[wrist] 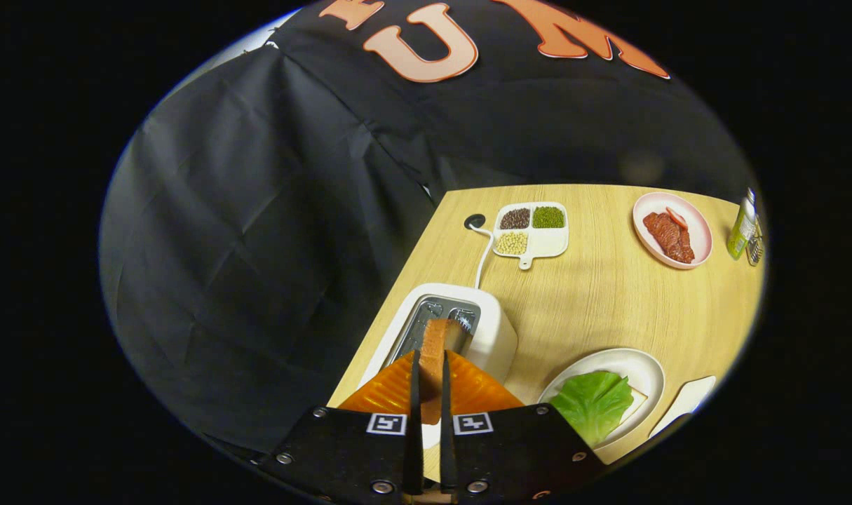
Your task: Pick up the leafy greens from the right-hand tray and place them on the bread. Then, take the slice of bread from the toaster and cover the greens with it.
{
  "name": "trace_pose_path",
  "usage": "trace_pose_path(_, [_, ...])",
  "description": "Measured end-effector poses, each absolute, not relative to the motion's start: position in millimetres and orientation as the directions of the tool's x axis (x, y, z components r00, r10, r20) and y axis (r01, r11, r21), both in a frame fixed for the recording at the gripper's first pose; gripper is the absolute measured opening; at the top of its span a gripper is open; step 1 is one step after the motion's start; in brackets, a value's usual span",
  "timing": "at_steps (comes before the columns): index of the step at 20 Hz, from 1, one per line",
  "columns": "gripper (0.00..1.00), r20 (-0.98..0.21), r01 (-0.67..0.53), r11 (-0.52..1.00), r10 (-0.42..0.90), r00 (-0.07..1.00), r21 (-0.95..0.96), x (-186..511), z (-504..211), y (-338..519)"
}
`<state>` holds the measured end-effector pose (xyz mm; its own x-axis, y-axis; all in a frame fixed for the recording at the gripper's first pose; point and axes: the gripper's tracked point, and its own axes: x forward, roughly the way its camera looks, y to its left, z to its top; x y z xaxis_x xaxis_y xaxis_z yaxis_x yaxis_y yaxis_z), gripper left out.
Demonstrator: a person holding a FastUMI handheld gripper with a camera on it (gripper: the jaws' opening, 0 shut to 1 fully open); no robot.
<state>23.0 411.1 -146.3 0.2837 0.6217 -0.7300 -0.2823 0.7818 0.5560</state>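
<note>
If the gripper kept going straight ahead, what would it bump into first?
Probably the toaster. The gripper is shut on the slice of bread, which sits above the toaster's slot just ahead of the fingers. How high the slice is lifted is hard to judge, so the bread might meet the toaster before the gripper does.

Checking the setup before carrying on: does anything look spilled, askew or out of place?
Nothing stands out. The claw is shut on the bread slice above the toaster; the greens lie flat on the plate.
</note>
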Motion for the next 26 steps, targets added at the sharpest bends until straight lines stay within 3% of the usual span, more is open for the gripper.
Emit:
trace_pose_path(5, [0.10,-0.664,-0.256,0.748,0.662,0.349,0.612,25.8,-119.1,370.5])
trace_pose_path(13, [0.10,-0.642,-0.235,0.734,0.674,0.365,0.637,6.9,-126.4,322.2])
trace_pose_path(26, [0.10,-0.712,-0.165,0.773,0.631,0.309,0.613,-31.5,-229.1,267.4])
